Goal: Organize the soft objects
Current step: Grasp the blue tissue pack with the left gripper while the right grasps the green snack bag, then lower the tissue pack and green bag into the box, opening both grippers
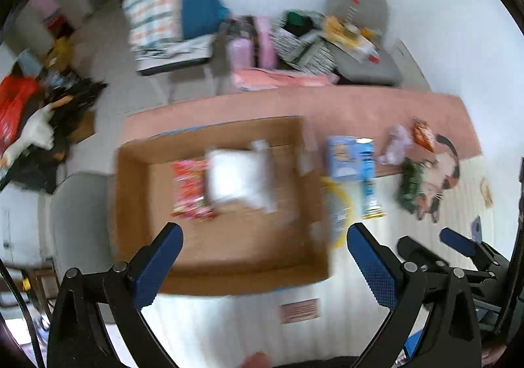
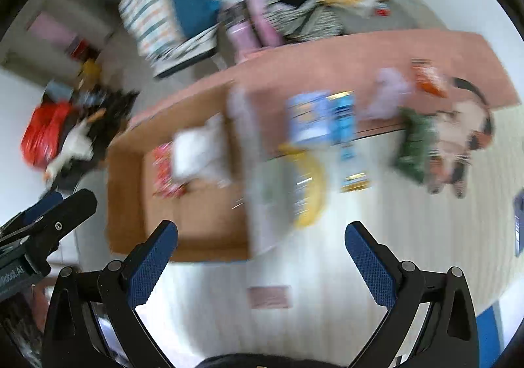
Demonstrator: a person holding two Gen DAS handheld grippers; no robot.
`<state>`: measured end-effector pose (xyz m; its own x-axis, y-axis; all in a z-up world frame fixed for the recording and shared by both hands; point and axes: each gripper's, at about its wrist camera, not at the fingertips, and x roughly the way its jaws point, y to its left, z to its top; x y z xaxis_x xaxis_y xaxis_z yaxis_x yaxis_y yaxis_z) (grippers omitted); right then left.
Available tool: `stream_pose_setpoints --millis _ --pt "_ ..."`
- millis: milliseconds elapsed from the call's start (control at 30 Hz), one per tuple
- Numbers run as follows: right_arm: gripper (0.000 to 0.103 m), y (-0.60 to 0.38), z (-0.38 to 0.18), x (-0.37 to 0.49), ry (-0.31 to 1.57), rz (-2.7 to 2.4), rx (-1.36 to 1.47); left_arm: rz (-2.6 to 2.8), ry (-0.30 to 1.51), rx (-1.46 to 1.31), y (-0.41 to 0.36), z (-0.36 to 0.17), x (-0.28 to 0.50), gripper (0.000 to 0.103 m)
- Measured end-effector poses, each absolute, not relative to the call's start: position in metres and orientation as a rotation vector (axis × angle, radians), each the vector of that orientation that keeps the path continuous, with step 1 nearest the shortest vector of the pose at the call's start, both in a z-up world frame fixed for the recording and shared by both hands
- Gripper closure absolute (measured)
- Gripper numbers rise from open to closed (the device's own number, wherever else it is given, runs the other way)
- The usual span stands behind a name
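Note:
A shallow cardboard box [image 1: 137, 204] [image 2: 124, 204] lies on the table and holds a red patterned packet [image 1: 190, 191] [image 2: 162, 171] and a white soft packet [image 1: 239, 178] [image 2: 196, 152]. To its right lie a blue packet [image 1: 344, 156] [image 2: 309, 120], a light-blue packet [image 1: 368, 178] [image 2: 345, 135], a yellow packet [image 2: 309, 191], a lilac soft toy [image 1: 394, 145] [image 2: 386, 96], an orange packet [image 1: 424, 135] [image 2: 429, 76], a green item [image 1: 409, 184] [image 2: 414, 142] and a cat-shaped plush [image 1: 442, 171] [image 2: 465, 135]. My left gripper [image 1: 263, 256] hangs open over the box's near part, empty. My right gripper [image 2: 260, 253] is open and empty above the box's right edge.
The table has a pink mat [image 1: 360, 106] [image 2: 327, 60] at the back and a white slatted surface [image 1: 229, 328] [image 2: 393, 253] in front. Chairs [image 1: 360, 40] with clutter stand behind it. Bags and a white toy [image 1: 36, 132] lie on the floor at left.

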<state>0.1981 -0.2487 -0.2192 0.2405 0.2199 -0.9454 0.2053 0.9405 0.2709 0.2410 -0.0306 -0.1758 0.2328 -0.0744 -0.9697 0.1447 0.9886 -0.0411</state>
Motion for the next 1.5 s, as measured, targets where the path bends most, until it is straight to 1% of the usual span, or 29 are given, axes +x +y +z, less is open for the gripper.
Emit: stream_pose_setpoints --millis 167,267,400,467,667,900,967,1033,1067,1133,1167,1233,1267,1300,1400,1500 --pt "0.000 -0.352 -0.266 0.227 1.400 -0.164 0.429 -0.278 1.510 0.152 -0.123 -0.238 0.315 0.001" --pt "0.000 -0.403 -0.311 0.252 1.460 -0.195 0.495 -0.288 1.595 0.217 -0.168 -0.277 0.349 0.002" --pt "0.000 -0.433 -0.353 0.268 1.520 -0.206 0.543 -0.289 1.744 0.289 -0.208 -0.342 0.380 0.002" --pt "0.000 -0.440 -0.369 0.276 1.540 -0.208 0.549 -0.279 1.807 0.294 -0.217 -0.370 0.389 0.002" --pt "0.002 -0.451 -0.410 0.292 1.603 -0.208 0.561 -0.239 1.920 0.265 -0.221 -0.422 0.398 0.002" --pt "0.003 -0.454 -0.439 0.298 1.644 -0.211 0.565 -0.194 1.978 0.257 -0.210 -0.456 0.396 0.002" --pt "0.003 -0.453 -0.449 0.300 1.658 -0.215 0.562 -0.181 1.982 0.247 -0.205 -0.462 0.395 0.005" --pt "0.007 -0.452 -0.460 0.304 1.676 -0.220 0.566 -0.167 1.998 0.227 -0.198 -0.469 0.392 0.023" --pt "0.009 -0.448 -0.464 0.305 1.684 -0.225 0.563 -0.163 1.992 0.225 -0.195 -0.468 0.392 0.023" --pt "0.016 -0.441 -0.471 0.306 1.701 -0.242 0.546 -0.163 1.973 0.231 -0.194 -0.466 0.390 0.030" --pt "0.021 -0.438 -0.475 0.306 1.715 -0.252 0.539 -0.168 1.960 0.238 -0.194 -0.464 0.387 0.034" --pt "0.030 -0.429 -0.476 0.308 1.715 -0.299 0.466 -0.173 1.945 0.244 -0.195 -0.459 0.383 0.055" --pt "0.040 -0.425 -0.476 0.308 1.711 -0.307 0.453 -0.179 1.939 0.251 -0.196 -0.457 0.381 0.057" --pt "0.055 -0.421 -0.474 0.309 1.700 -0.312 0.444 -0.182 1.928 0.264 -0.197 -0.454 0.381 0.060" --pt "0.064 -0.413 -0.469 0.306 1.692 -0.302 0.439 -0.179 1.892 0.269 -0.197 -0.445 0.375 0.062" --pt "0.066 -0.408 -0.456 0.298 1.669 -0.285 0.433 -0.193 1.853 0.242 -0.197 -0.427 0.371 0.062"
